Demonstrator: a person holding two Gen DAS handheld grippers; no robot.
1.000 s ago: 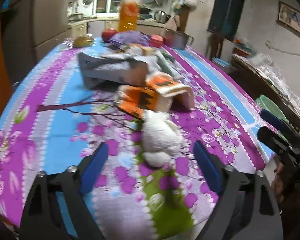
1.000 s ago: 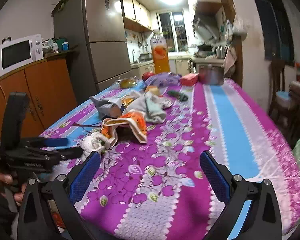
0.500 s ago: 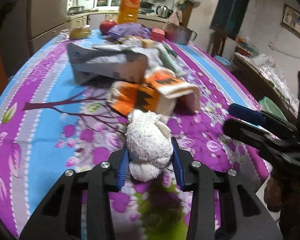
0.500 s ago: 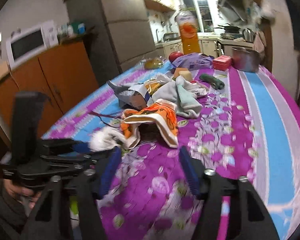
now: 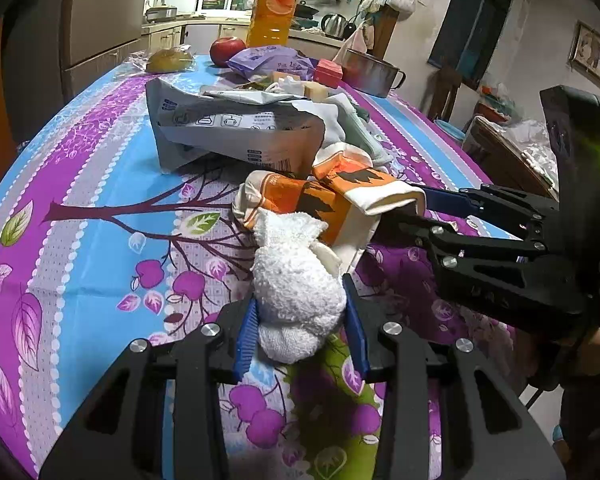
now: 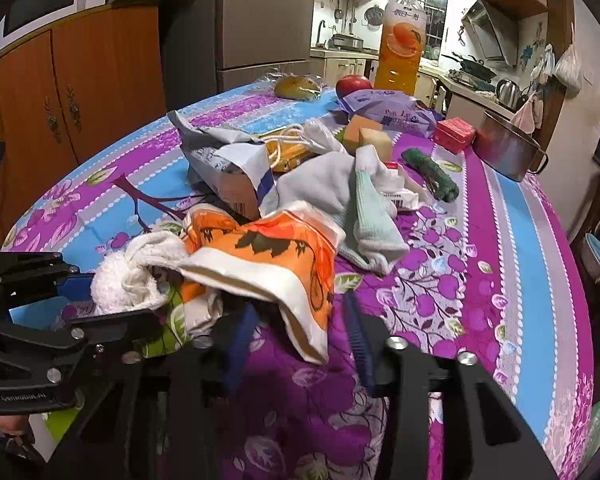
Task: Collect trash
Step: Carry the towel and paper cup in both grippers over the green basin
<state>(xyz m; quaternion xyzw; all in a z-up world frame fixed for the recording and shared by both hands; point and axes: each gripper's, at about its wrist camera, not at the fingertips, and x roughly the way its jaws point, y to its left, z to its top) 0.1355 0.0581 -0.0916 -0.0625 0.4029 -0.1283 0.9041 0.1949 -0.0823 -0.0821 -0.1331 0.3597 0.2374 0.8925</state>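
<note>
On the near table edge: first pick-up under way; no item lifted clear yet, as far as the views show.
Left gripper [image 5: 300,336]: jaws clamped on the white terry wad [image 5: 298,292], pads pressed against both its flanks; the wad rests on the floral tablecloth [image 5: 100,184].
Right gripper [image 6: 298,334]: jaws closing around the drooping corner of the orange-and-white cloth [image 6: 268,268]; the corner sits between them, pads not yet visibly pressing.
Items left on table: torn grey mailer bag [image 5: 236,132], pale socks [image 6: 340,192], green scrubber [image 6: 430,174], purple packet [image 6: 392,110], all well beyond the grippers.
Collection bin: none in view.
Progress estimate: early; one item secured, one nearly gripped, main pile untouched.
Remaining: lift both items, deposit, return for pile.
</note>
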